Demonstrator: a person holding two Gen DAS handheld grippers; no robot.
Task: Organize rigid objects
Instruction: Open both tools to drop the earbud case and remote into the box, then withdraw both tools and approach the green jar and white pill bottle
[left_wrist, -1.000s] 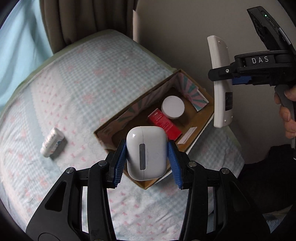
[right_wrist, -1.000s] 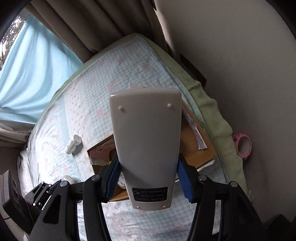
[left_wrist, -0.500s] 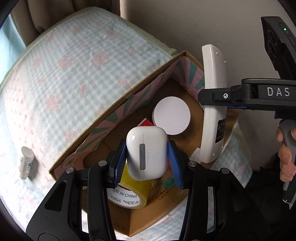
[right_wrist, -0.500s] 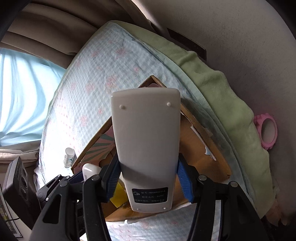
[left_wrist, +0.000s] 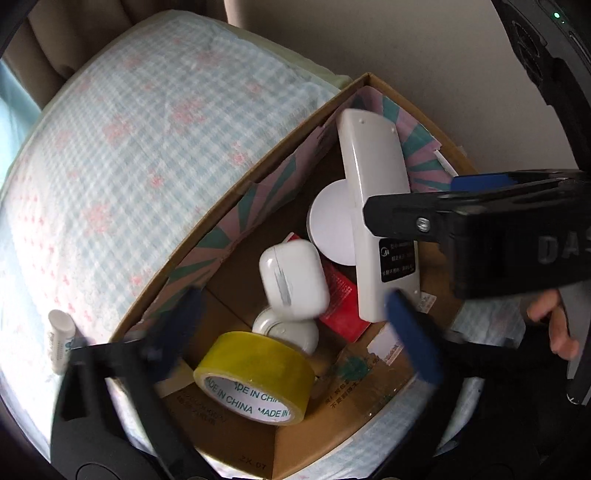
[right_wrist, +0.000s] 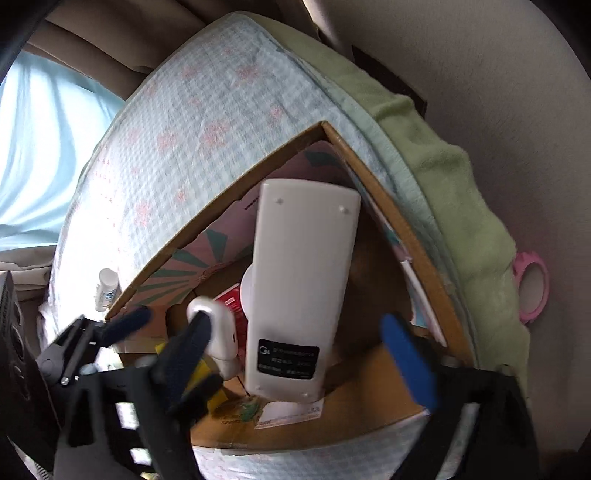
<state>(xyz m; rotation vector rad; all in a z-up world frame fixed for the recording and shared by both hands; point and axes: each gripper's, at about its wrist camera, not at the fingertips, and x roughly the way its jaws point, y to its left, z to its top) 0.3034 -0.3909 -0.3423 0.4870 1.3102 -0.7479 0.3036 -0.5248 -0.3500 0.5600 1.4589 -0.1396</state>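
Both my grippers have dropped to the cardboard box (left_wrist: 236, 192). The left gripper (left_wrist: 295, 332) is opening, and the earbud case (left_wrist: 293, 280) is free at the box's centre. The right gripper (right_wrist: 291, 354) is opening, and the remote (right_wrist: 299, 291) is loose toward two o'clock. I judge I should lift straight up.

Blurred: both tongs' blue pads (left_wrist: 413, 336). Partly hidden: round white lid (left_wrist: 330, 229) under remote (left_wrist: 376, 206); red box (left_wrist: 341, 299).

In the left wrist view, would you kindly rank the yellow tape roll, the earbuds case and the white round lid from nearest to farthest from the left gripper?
1. Yellow tape roll, nearest the left gripper, at the box's near end.
2. Earbuds case, mid-box.
3. White round lid, farthest, partly under the remote.
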